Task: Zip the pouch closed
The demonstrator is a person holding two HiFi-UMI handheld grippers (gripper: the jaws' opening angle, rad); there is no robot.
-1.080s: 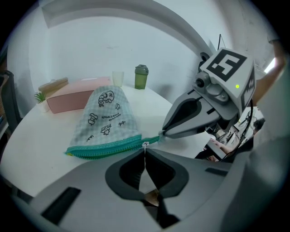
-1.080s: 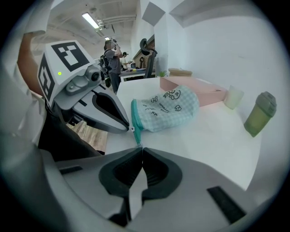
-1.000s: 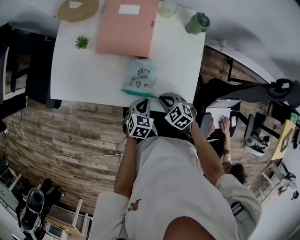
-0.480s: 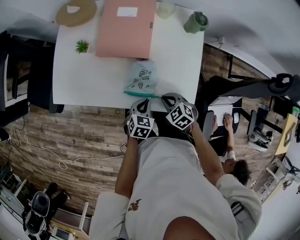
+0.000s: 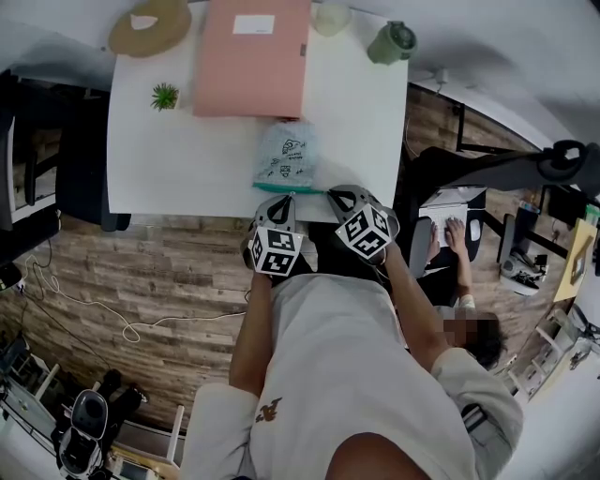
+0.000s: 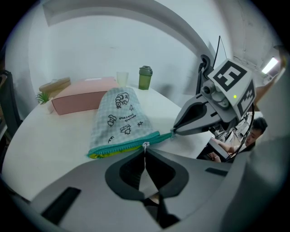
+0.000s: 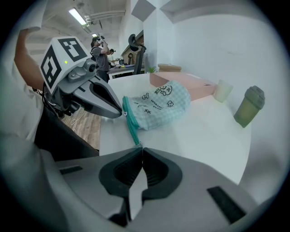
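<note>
Pouch: a soft checked cloth pouch (image 5: 286, 152) with small drawings, lying flat at the near edge of the white table (image 5: 187, 150), zipper side toward the person
Handling: I judge it light and limp; pulled at one end only, it would slide or crumple, so the opposite end needs a hold
Where to hold: the small zip pull (image 6: 145, 145) and the right end of the teal zipper (image 6: 122, 146)
Left gripper (image 6: 144, 149): clenched on the zip pull
Right gripper (image 7: 142, 147): clenched on the right end of the zipper, which runs straight between the two grippers
Zipper state: right of the pull it looks joined; left of it a yellow-green edge shows, so probably open there
Pouch contents: not visible
Other containers: pink box (image 5: 251, 56) closed, green bottle (image 5: 392, 44) with lid, clear cup (image 5: 333, 17), all at the far side; contents cannot be told
</note>
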